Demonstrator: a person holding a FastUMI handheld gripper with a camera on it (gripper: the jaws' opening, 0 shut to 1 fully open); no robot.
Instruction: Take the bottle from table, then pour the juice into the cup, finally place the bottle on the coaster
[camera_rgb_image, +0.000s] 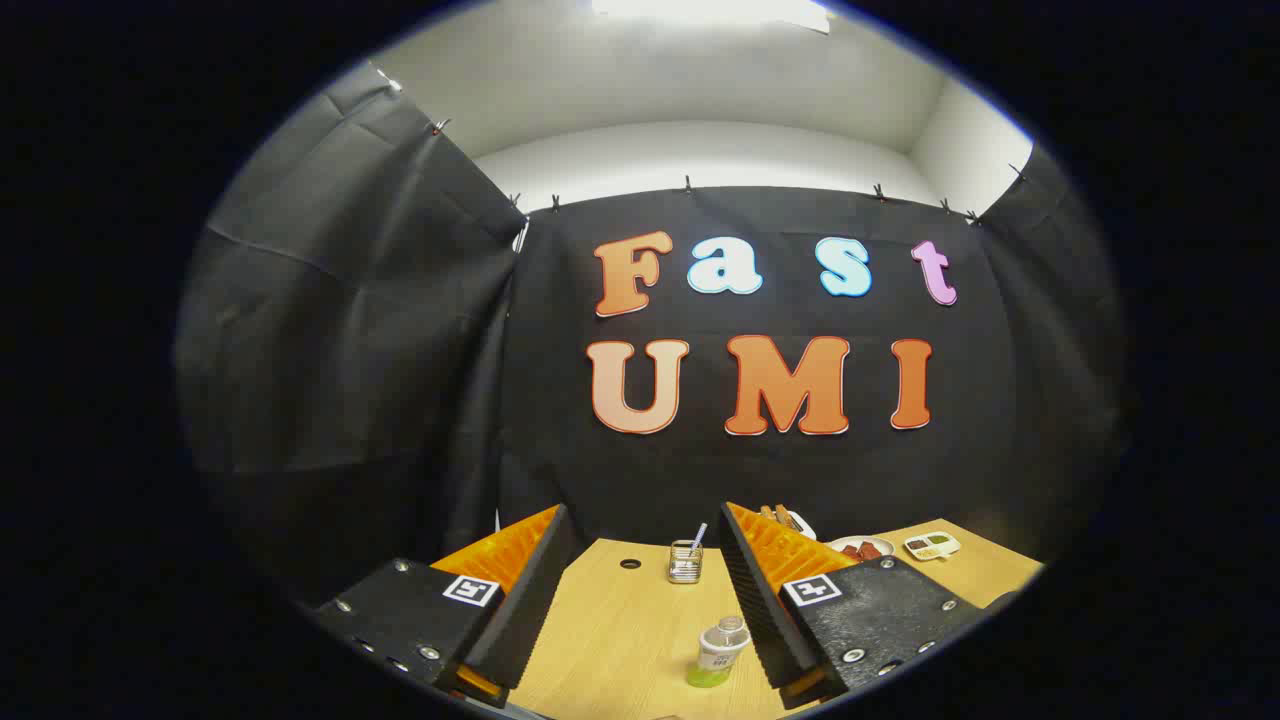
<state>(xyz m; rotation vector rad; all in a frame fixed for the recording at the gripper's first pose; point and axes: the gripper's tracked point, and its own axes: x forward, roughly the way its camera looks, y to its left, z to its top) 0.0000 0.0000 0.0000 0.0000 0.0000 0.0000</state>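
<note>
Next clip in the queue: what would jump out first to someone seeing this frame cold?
The gripper dominates, its fingers spread wide open over a light wooden table, holding nothing. Between them, close to the right-hand finger, stands a small clear bottle with green juice at its bottom. Beyond it, farther along the table, sits a glass cup with a straw, and off past the right-hand finger are small dishes of food.

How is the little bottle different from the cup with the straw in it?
The bottle lies between the open fingers of the gripper, close to the right one; the cup stands farther off, beyond the fingers. The bottle has a clear cap and green juice at its bottom; the cup is open-topped with a straw poking out. The bottle looks tilted in this view; the cup looks upright. Both are see-through and sit on the wooden table.
</note>
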